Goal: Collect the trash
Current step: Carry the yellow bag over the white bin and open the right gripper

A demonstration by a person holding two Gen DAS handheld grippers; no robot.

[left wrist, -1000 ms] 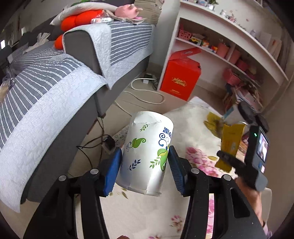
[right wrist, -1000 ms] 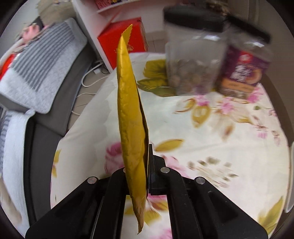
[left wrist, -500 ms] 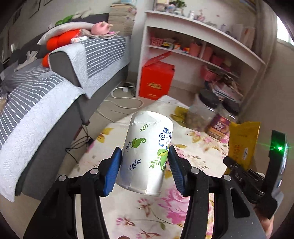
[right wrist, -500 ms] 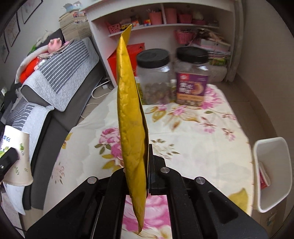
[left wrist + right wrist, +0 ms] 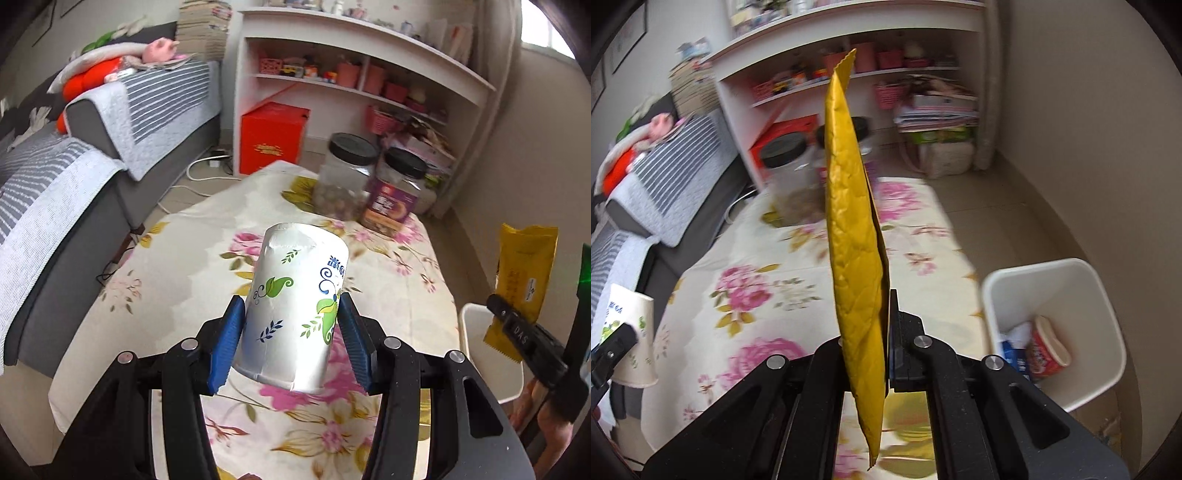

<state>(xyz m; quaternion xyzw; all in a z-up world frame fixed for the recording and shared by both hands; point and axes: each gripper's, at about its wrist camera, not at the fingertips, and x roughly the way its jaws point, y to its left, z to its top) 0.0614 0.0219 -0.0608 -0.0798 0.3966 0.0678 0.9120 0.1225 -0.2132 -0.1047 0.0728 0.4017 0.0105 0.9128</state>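
Carrying two pieces of trash across toward the bin.

Clamping an upside-down paper cup [image 5: 295,314] in the left gripper [image 5: 291,343], pinching a yellow wrapper [image 5: 855,258] in the fully closed right gripper [image 5: 882,343]. Swinging away from the sofa [image 5: 92,147], now hanging over the flowered table [image 5: 192,266], with the white bin [image 5: 1089,295] newly coming into view just beside it. Likely nearing the drop.

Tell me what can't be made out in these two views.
- Bin contents: right wrist view, walls hide most; left wrist view, the right gripper covers it.
- Jars: right wrist view, blurred, partly behind the wrapper.
- Cup opening: left wrist view, faces away.
- Shelf items: too small.
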